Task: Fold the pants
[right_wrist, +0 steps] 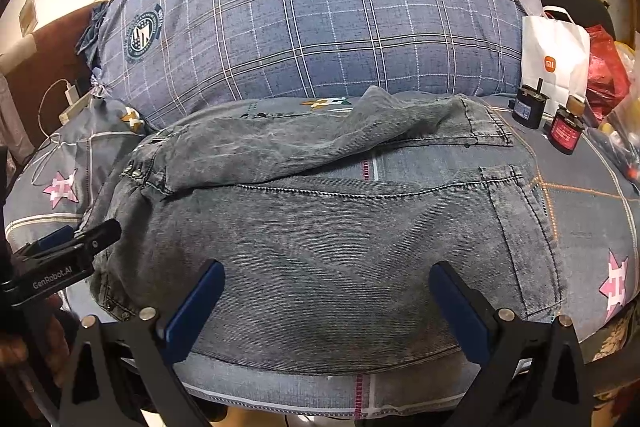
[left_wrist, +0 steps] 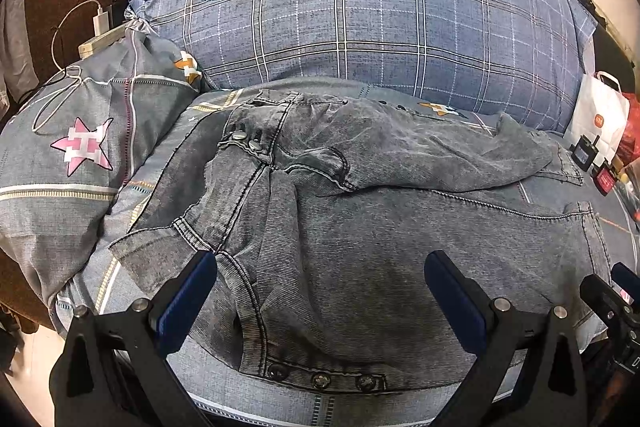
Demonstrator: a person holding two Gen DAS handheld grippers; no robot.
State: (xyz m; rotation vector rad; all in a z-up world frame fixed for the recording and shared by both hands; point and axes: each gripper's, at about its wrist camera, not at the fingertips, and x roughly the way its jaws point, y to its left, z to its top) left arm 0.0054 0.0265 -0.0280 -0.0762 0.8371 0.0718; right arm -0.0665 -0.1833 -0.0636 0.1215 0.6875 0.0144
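We find the pants [left_wrist: 360, 227], grey washed denim, spread across the patterned bed sheet [right_wrist: 592, 211] in front of the large plaid pillow [left_wrist: 360, 7]. The waistband with its metal buttons lies at the left end. One leg lies flat along the near edge of the bed. The other leg is rumpled and partly lifted behind it, its hem [right_wrist: 484, 127] near the two small jars [right_wrist: 560, 127].

The left gripper [left_wrist: 320, 287] hovers over the waist and seat area with its jaws set wide and nothing between them. The right gripper [right_wrist: 326, 299] hovers over the near leg, also spread wide and empty. We judge that no fold is made yet.

Procedure for the step in hand, as we judge it:

1. Flatten the rumpled far leg first; a fold over trapped creases will not lie flat.
2. Take the waistband edge with the left gripper and the hem end with the right gripper, biting through the fabric layers only, not the sheet beneath.
3. Lift both ends together and keep the cloth taut between them.
4. Lay one leg onto the other with seams aligned.

Caution: the denim is heavy and may slip from a shallow bite.
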